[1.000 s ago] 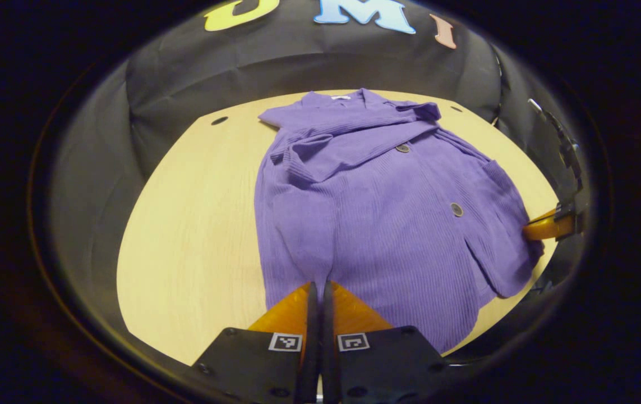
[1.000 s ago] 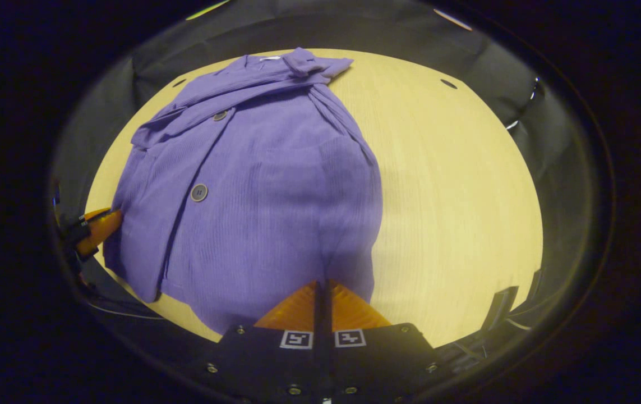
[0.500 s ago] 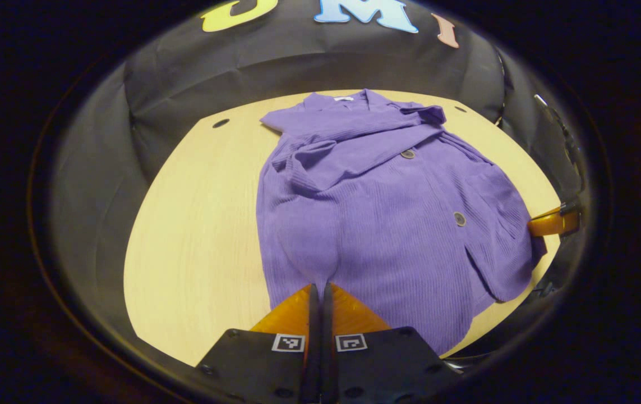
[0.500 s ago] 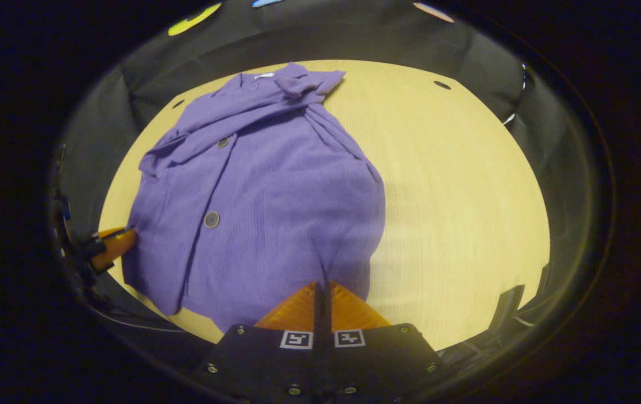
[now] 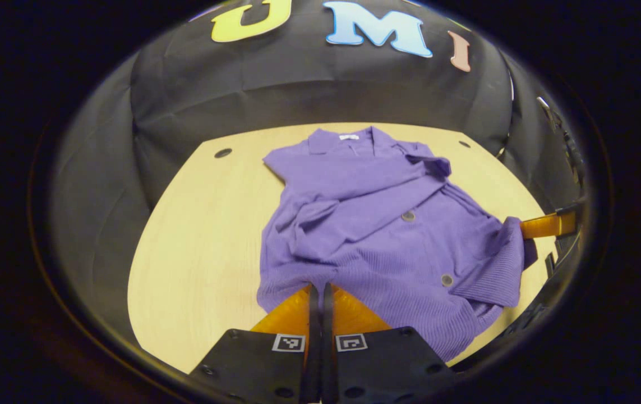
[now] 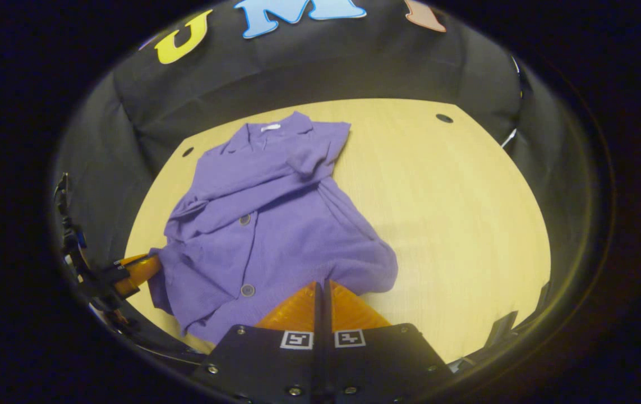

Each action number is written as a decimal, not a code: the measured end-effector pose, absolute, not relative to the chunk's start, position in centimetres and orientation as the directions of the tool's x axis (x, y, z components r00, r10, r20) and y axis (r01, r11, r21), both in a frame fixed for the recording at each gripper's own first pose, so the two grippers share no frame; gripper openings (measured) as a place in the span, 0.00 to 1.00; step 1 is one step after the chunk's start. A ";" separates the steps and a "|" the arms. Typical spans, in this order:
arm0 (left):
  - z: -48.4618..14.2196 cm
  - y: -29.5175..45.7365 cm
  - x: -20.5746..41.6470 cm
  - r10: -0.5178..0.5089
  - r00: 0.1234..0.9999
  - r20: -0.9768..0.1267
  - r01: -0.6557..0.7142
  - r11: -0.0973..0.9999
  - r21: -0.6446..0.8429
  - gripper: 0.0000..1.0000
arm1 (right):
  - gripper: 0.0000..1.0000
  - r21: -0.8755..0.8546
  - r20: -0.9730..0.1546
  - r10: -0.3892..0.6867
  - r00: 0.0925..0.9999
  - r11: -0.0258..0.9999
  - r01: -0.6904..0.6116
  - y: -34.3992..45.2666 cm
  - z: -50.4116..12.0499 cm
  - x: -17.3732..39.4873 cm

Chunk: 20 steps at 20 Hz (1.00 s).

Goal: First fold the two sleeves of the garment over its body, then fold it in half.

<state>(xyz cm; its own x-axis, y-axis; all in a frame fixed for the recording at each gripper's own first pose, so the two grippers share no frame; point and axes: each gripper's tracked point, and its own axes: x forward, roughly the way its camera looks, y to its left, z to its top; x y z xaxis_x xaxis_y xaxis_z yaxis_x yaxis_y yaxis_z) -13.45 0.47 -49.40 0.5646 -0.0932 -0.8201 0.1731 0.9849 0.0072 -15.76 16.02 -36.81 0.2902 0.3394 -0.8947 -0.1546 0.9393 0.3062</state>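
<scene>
Pinched together on the hem, my left gripper [image 5: 318, 292] has the shirt [image 5: 370, 224] running toward twelve o'clock on the table [image 5: 197, 235], collar farthest, while in the right gripper view my right gripper [image 6: 320, 289], likewise clamped on hem, has it toward eleven o'clock.

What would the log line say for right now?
stage: fold in half | purple shirt: sleeves folded over body, hem lifted off table | left gripper: shut on hem | right gripper: shut on hem
</scene>
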 end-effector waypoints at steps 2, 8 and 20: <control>-48.5 0.5 -10.8 -0.095 0.589 -0.802 0.147 0.989 -0.009 0.06 | 0.00 0.309 -0.879 0.341 0.333 0.940 -0.148 15.9 -36.1 -13.1; -46.6 1.2 -2.5 -0.089 0.654 -0.752 0.071 0.996 -0.057 0.06 | 0.00 0.310 -0.831 0.341 0.440 0.940 -0.142 16.3 -35.1 -5.1; -45.3 -0.1 14.0 -0.106 0.741 -0.663 0.030 0.992 -0.125 0.05 | 0.00 0.379 -0.746 0.345 0.570 0.923 -0.063 16.7 -35.6 9.3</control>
